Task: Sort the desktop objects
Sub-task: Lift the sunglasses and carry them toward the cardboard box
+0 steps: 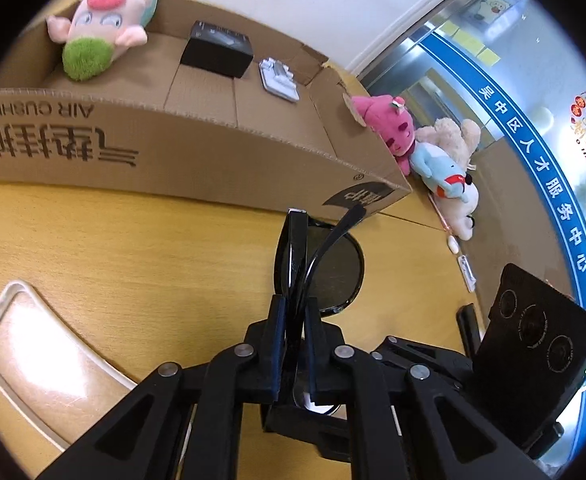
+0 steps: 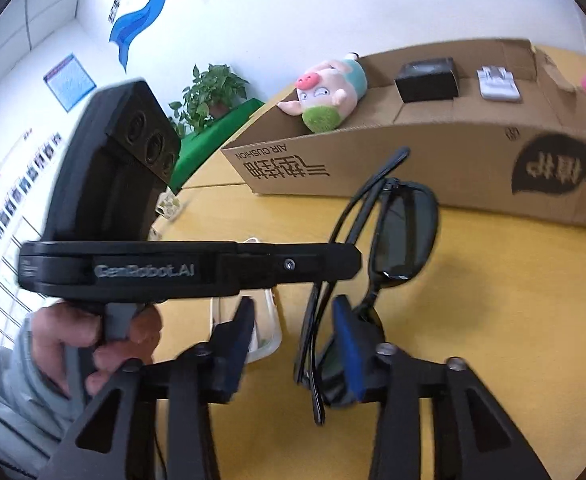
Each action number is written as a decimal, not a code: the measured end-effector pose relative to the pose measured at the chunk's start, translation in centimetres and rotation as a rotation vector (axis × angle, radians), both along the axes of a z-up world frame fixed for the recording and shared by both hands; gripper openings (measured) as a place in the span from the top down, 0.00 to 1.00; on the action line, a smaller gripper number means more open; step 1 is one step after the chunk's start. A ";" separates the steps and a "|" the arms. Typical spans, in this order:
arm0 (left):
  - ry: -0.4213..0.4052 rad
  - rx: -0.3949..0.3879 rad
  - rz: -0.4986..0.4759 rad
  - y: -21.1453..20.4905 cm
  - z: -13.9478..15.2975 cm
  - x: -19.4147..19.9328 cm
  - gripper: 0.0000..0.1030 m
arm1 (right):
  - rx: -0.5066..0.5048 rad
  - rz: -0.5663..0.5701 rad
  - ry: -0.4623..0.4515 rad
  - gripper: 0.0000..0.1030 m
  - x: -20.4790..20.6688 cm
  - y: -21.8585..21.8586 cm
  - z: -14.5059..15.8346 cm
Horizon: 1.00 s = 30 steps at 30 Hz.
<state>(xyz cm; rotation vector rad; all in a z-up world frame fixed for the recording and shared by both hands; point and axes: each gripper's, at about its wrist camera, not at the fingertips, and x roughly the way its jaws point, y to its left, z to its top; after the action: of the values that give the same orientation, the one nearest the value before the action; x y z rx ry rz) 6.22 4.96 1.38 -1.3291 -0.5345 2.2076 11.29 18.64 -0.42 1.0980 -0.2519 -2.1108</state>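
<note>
My left gripper (image 1: 294,316) is shut on folded black sunglasses (image 1: 333,268) and holds them above the yellow table (image 1: 133,248). In the right wrist view the sunglasses (image 2: 405,232) stand between my right gripper's (image 2: 293,328) open fingers, resting against the right blue pad (image 2: 349,344); the left gripper (image 2: 189,268) reaches in from the left, held by a hand. The open cardboard box (image 1: 173,160) holds a pig plush (image 1: 105,24), a black box (image 1: 217,50) and a small white item (image 1: 279,80).
A clear plastic tray (image 1: 33,344) lies at the table's front left. Pink, beige and blue plush toys (image 1: 429,148) lie to the right of the box by the glass wall. A potted plant (image 2: 213,92) stands beyond the table.
</note>
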 end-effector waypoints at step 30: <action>-0.125 0.011 -0.032 0.5 -3.7 -1.0 0.89 | -0.089 -0.036 -0.193 0.90 -1.7 1.7 -5.0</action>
<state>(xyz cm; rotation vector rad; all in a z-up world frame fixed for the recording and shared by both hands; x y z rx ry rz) 5.23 5.43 -2.35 -1.4664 -0.5660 2.1029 9.59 20.32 -5.39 1.2533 -0.4559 -2.0055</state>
